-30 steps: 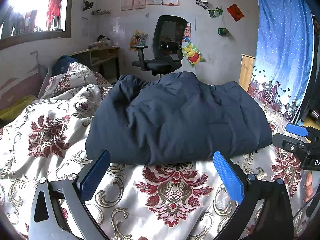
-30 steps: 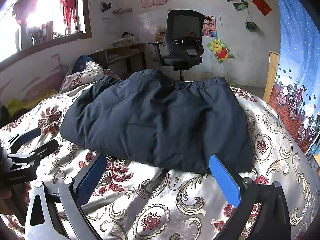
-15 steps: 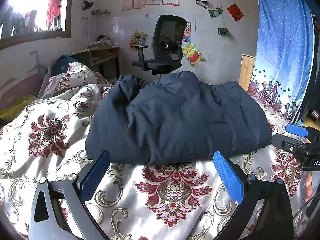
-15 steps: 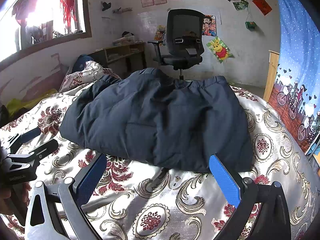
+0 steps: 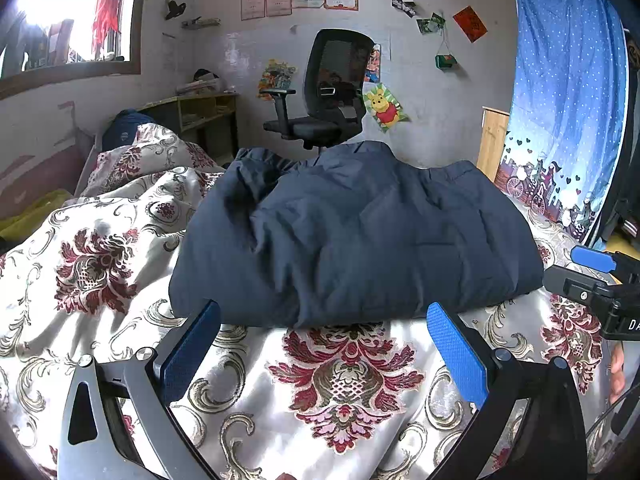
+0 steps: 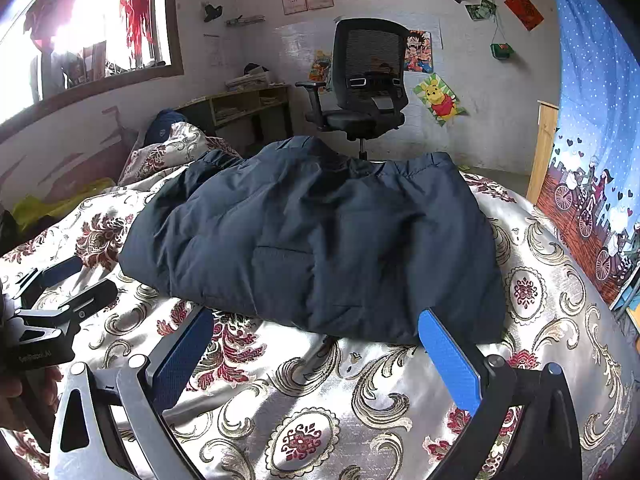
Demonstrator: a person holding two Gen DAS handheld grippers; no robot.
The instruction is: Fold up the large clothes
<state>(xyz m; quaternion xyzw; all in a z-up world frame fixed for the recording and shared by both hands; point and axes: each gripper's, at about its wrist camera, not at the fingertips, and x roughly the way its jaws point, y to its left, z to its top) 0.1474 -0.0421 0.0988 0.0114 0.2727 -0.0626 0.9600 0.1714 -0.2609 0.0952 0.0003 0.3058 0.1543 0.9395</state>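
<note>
A: Where is the dark blue padded jacket (image 5: 352,232) now?

B: It lies folded in a thick bundle on the floral bedspread (image 5: 344,376), about in the middle of the bed. All other places I give from this jacket.

A: And the two grippers?

B: The left gripper (image 5: 324,344) is at the near edge of the jacket, its blue fingers (image 5: 456,354) spread wide apart, with nothing between them. The right gripper (image 6: 316,344) is also at the near edge, more to the right corner, fingers spread wide and holding nothing. Neither one touches the cloth.

A: What is around it?

B: Behind the jacket stands a black office chair (image 6: 370,80) against the wall with posters. Left of the jacket the bedspread rises in a crumpled heap (image 5: 152,160), and behind that is a low wooden shelf (image 6: 248,108). Right of the jacket hangs a blue curtain (image 5: 568,92).

A: Is something in the way?

B: Between the grippers and the jacket is only bare bedspread. In the left wrist view the other gripper shows at the right of the jacket, just beside its corner
</note>
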